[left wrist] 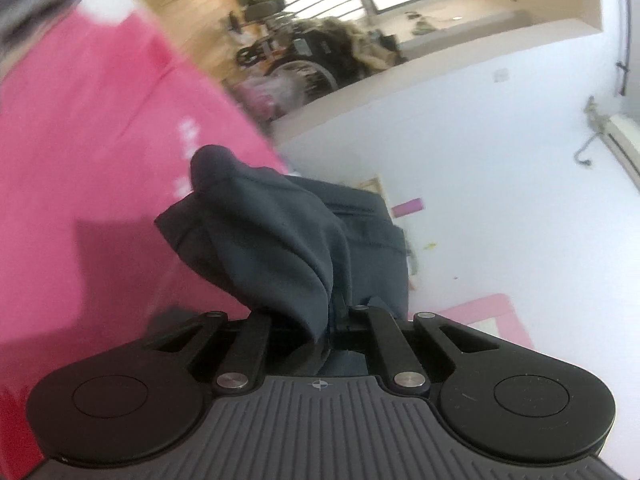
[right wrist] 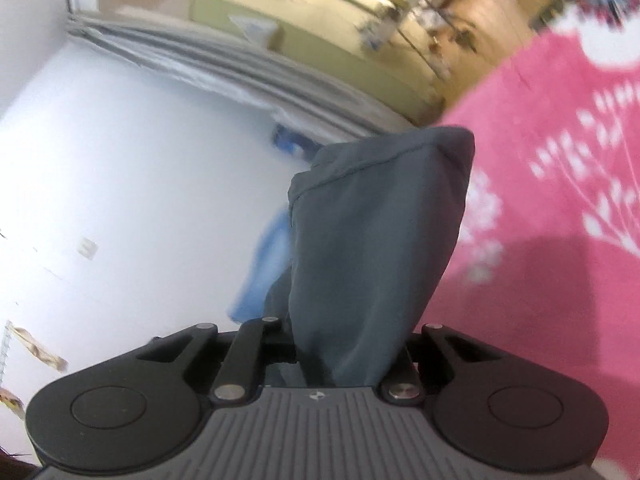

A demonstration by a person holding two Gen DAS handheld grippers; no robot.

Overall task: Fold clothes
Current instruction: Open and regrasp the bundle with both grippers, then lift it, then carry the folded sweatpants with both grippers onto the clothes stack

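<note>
A dark grey-blue garment (left wrist: pixel 288 248) bunches up over my left gripper (left wrist: pixel 324 320) and hides its fingers; the gripper is shut on a fold of it and holds it in the air. In the right wrist view the same dark garment (right wrist: pixel 372 240) drapes up out of my right gripper (right wrist: pixel 344 344), which is shut on it with its fingers hidden under the cloth. Both views are tilted and blurred.
A pink cover with white flower print (left wrist: pixel 88 152) fills the left of the left wrist view and shows in the right wrist view (right wrist: pixel 560 220) on the right. A white wall (left wrist: pixel 480 160), a wooden floor and room clutter lie behind.
</note>
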